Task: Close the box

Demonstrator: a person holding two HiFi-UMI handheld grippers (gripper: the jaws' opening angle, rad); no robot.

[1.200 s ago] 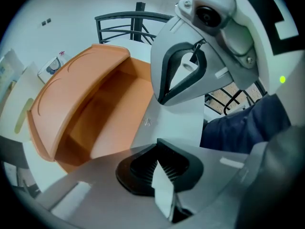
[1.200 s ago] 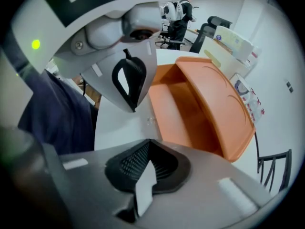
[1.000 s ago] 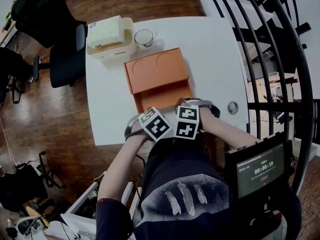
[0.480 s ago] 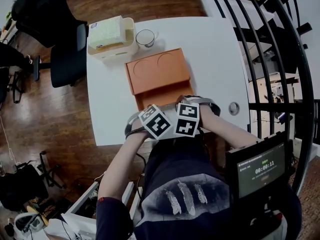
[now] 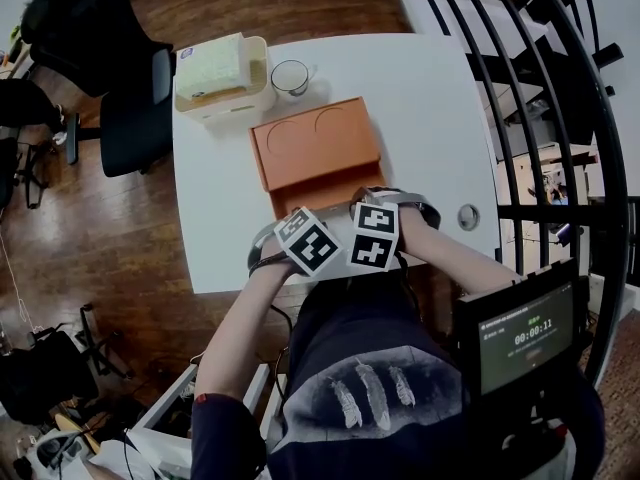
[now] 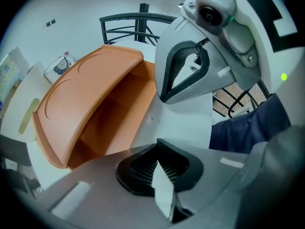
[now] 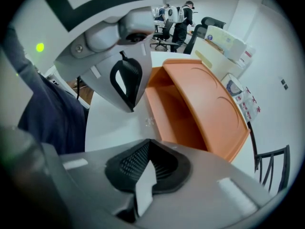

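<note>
An orange box [image 5: 318,153] stands open on the white table [image 5: 430,108], its lid tilted up and back with two round embossed rings on it. In the head view both grippers sit side by side at the box's near front edge, the left gripper [image 5: 303,236] beside the right gripper [image 5: 374,228]. Their marker cubes hide the fingertips there. In the left gripper view my left gripper [image 6: 159,171] looks shut and empty, with the box [image 6: 95,113] ahead. The right gripper [image 7: 145,170] also looks shut and empty, facing the box [image 7: 200,109].
At the table's far left stands a white bin [image 5: 222,93] holding a pale pack, with a glass cup [image 5: 289,74] beside it. A small round object [image 5: 466,215] lies at the right edge. A black chair [image 5: 125,78] stands left, a black railing [image 5: 570,118] right.
Both grippers have crept slightly forward toward the box's front edge. The box and its lid have not moved.
</note>
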